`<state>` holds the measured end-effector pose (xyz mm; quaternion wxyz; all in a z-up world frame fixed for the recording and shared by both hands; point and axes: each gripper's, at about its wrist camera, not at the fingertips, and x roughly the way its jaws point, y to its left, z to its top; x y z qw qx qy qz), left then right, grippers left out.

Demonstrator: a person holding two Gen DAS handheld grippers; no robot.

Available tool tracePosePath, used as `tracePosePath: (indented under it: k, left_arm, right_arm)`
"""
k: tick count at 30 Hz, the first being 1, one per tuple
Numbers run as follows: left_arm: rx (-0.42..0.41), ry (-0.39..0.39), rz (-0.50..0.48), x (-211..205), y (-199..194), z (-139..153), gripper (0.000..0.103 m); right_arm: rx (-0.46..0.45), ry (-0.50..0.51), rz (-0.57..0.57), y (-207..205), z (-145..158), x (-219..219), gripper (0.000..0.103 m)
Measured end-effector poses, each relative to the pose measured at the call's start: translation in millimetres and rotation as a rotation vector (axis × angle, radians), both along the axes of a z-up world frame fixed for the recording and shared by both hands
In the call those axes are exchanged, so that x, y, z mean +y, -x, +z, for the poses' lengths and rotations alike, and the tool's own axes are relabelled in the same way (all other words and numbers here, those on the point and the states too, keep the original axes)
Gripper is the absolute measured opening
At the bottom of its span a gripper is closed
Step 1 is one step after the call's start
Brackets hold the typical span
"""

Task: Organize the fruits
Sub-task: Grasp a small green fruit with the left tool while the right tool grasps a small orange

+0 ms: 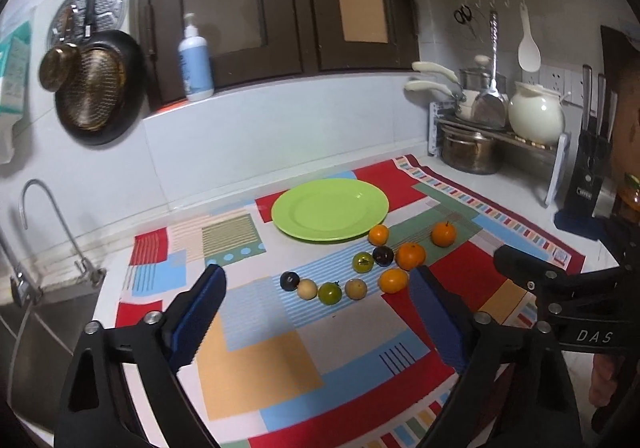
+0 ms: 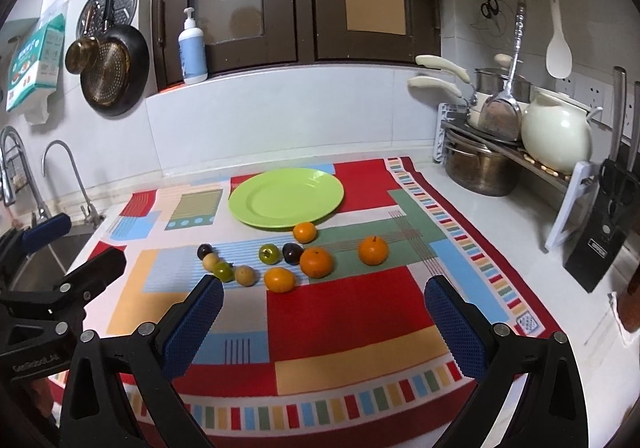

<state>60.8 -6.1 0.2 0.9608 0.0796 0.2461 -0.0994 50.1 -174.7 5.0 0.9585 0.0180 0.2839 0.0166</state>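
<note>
Evidently nothing is sorted yet: nine fruits (image 2: 280, 260) lie loose before the bare green plate (image 2: 248, 204), perhaps their destination, while both the left gripper (image 1: 316, 284) and right gripper (image 2: 324, 296) hang spread and empty.

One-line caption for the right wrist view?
Open right tongs face ten loose fruits and a bare green plate.

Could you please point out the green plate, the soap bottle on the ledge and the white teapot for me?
green plate (image 2: 256, 218): right wrist view, bare near rim.
soap bottle (image 2: 193, 56): right wrist view, middle of its blue label.
white teapot (image 1: 536, 116): left wrist view, round belly.
</note>
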Motion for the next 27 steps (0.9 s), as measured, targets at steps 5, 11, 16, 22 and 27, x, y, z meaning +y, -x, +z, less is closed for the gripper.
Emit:
tracePosePath:
  k: [5, 11, 16, 22, 27]
  left_arm:
    - [0.044, -0.025, -0.047, 0.3, -21.6, -13.4, 0.081]
    - [0.076, -0.052, -0.092, 2.1, -45.0, -25.5, 0.073]
    - [0.074, -0.108, -0.131, -0.2, -61.0, -38.4, 0.067]
    - [0.095, -0.152, -0.19, -4.2, -78.8, -54.9, 0.056]
    - [0.151, -0.155, -0.235, -6.0, -95.9, -70.0, 0.048]
  right_arm:
    - [0.018, 0.011, 0.027, -17.7, -6.8, 10.7, 0.097]
    - [0.071, 0.012, 0.057, -44.2, -22.3, 22.7, 0.089]
    - [0.114, 0.024, 0.084, -63.1, -34.9, 32.6, 0.084]
    - [0.179, 0.021, 0.101, -84.5, -49.7, 38.5, 0.077]
    - [0.232, 0.018, 0.106, -99.2, -64.0, 39.3, 0.071]
